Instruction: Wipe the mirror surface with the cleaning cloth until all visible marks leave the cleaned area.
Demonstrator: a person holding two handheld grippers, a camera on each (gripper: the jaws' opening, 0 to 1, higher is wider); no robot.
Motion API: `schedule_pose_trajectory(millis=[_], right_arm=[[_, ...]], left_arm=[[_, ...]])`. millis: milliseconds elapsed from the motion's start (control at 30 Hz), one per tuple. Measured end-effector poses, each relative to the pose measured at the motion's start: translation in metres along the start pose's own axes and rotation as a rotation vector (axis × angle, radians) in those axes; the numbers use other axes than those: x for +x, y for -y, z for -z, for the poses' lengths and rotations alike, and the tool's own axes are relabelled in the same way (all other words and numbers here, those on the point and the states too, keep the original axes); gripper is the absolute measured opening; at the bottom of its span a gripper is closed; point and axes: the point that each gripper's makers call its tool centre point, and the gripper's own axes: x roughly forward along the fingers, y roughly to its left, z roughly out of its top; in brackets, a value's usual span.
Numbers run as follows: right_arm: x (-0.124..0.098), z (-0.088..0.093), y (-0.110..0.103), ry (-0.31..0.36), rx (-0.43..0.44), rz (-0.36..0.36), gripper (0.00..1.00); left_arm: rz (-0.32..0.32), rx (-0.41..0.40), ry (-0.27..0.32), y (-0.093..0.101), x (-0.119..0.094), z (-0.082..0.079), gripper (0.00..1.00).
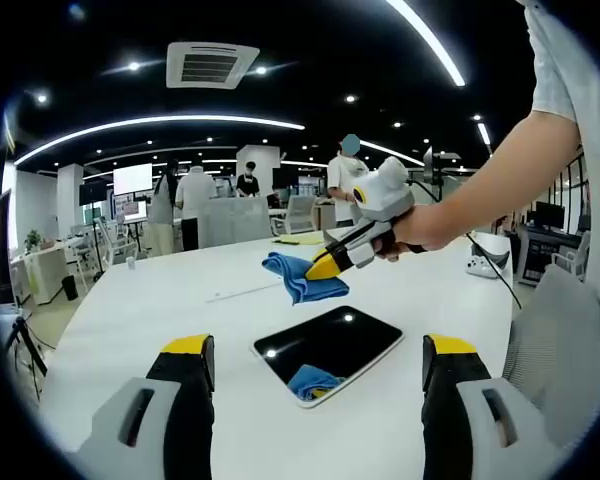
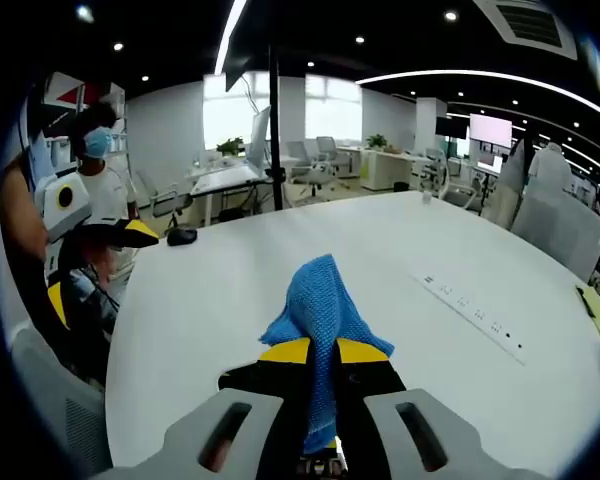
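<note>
Large white oval worktop (image 1: 160, 320) spans middle of left gripper view. Flat dark rectangular mirror with white rim (image 1: 328, 348) lies lower centre, reflecting blue. Your right tool (image 1: 332, 262), right of centre, jaws clamped on crumpled blue cleaning cloth (image 1: 298, 277), lifted above mirror's far edge. Your left tool (image 1: 320, 360) at bottom frame: jaws wide apart, nothing between.

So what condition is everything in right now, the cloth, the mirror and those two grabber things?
Cleaning cloth: pinched and lifted off the table, hanging bunched.
Mirror: flat on the white table, dark, reflecting the cloth and a ceiling light.
Right gripper: shut on the cloth.
Left gripper: open, holding nothing.
</note>
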Motion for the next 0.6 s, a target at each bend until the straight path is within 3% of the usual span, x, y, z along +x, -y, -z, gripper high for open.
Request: schedule_pose_trajectory(millis=[600], right_arm=[[0.017,0.0,-0.001,-0.003,0.013,-0.015,0.03]], left_arm=[[-0.005,0.001,0.005,-0.007,0.0,0.0,0.86]])
